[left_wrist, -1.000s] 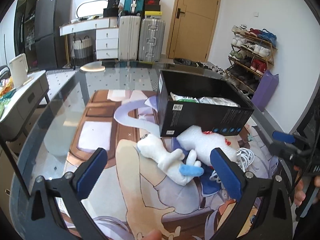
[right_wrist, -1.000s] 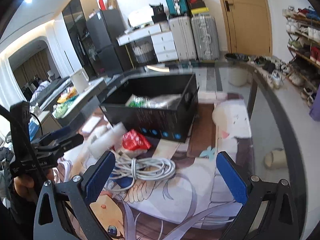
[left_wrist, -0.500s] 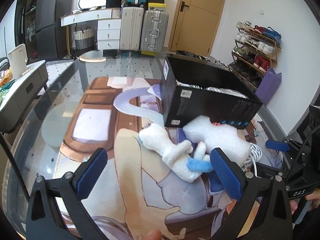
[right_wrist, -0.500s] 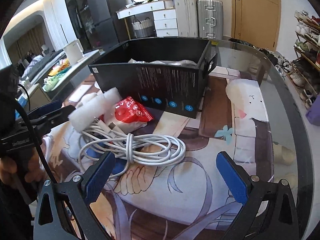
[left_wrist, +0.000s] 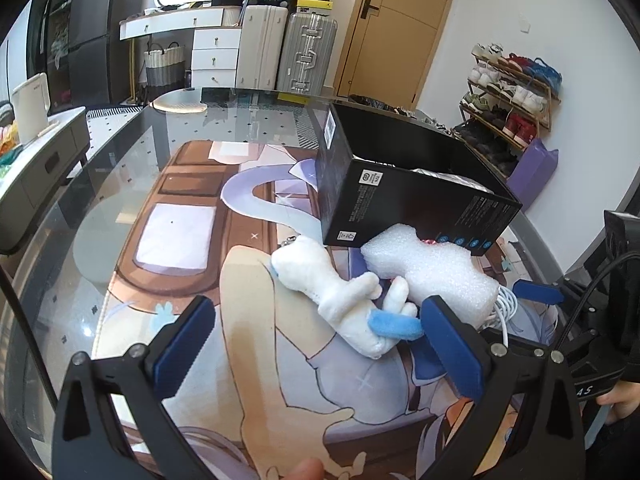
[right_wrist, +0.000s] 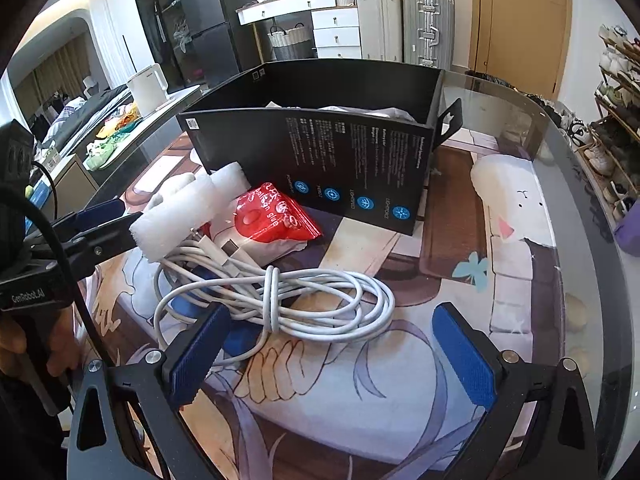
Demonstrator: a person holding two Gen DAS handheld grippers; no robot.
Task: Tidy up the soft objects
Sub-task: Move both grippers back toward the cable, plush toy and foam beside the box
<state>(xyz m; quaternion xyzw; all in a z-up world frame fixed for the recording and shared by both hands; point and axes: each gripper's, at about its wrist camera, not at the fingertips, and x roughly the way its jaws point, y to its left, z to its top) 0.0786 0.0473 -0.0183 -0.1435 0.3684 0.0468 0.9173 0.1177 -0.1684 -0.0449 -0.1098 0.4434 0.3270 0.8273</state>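
A white plush toy with a blue tail (left_wrist: 340, 292) lies on the printed mat in front of my open left gripper (left_wrist: 316, 340). A white foam block (left_wrist: 428, 268) lies beside it, against the black box (left_wrist: 400, 200); it also shows in the right wrist view (right_wrist: 184, 212). My open right gripper (right_wrist: 328, 352) hovers just before a coiled white cable (right_wrist: 276, 292). A red snack packet (right_wrist: 272, 216) lies between the cable and the black box (right_wrist: 328, 156), which holds some bagged items. Both grippers are empty.
The glass table edge (right_wrist: 580, 208) curves at the right. A white kettle (right_wrist: 148, 88) stands on a side cabinet at the left. Suitcases, drawers and a shoe rack (left_wrist: 512, 92) stand beyond the table.
Both grippers have moved forward and lower toward the pile; the plush, foam and cable look larger. The objects themselves have not moved.
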